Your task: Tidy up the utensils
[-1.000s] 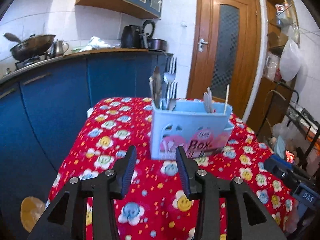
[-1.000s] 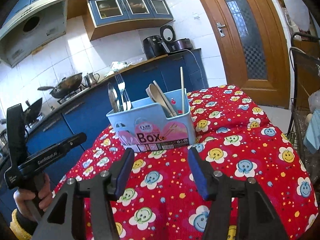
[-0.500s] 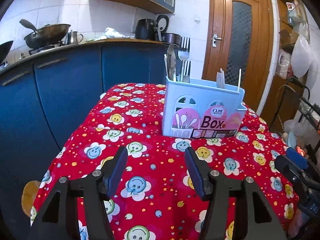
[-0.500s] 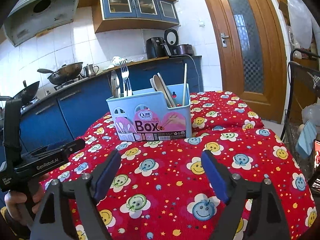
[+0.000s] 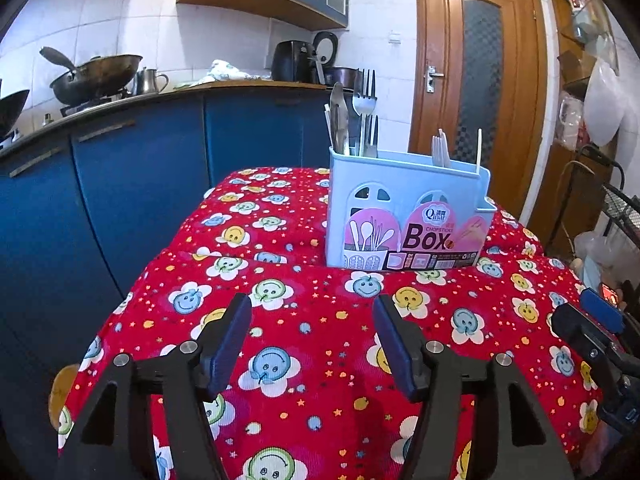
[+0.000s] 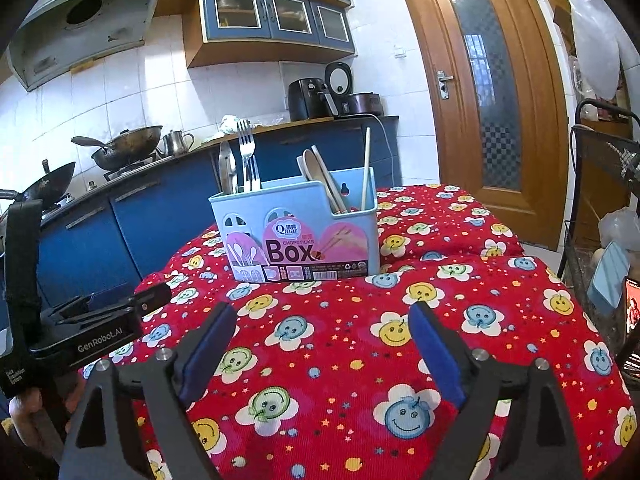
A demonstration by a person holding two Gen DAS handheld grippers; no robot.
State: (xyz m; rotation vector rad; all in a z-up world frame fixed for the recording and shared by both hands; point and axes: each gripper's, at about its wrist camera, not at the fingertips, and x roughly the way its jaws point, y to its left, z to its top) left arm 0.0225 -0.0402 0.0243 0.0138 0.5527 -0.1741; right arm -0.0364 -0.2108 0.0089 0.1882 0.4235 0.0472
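- Cutlery sits upright in the pale blue utensil box [image 6: 298, 236], which stands on my table's red smiley-flower tablecloth [image 6: 360, 344], toward the far side.
- Forks [image 6: 246, 152] and a knife [image 6: 226, 170] fill the box's left compartment; wooden spoons [image 6: 320, 180] and a single chopstick [image 6: 365, 168] lean in the right one.
- My right gripper [image 6: 320, 344] hangs low over the cloth, well short of the box, its blue-padded jaws spread wide and holding nothing.
- My left gripper [image 5: 312, 338] is at a similar height, also near the table's front edge, jaws parted and empty; from its camera the box [image 5: 408, 216] lies ahead and slightly right.
- Each gripper's body shows at the edge of the other's view, the two set side by side.
- Behind the table: blue kitchen cabinets [image 5: 132, 176], a wok [image 6: 128, 148] on the stove, a wooden door [image 6: 480, 96].
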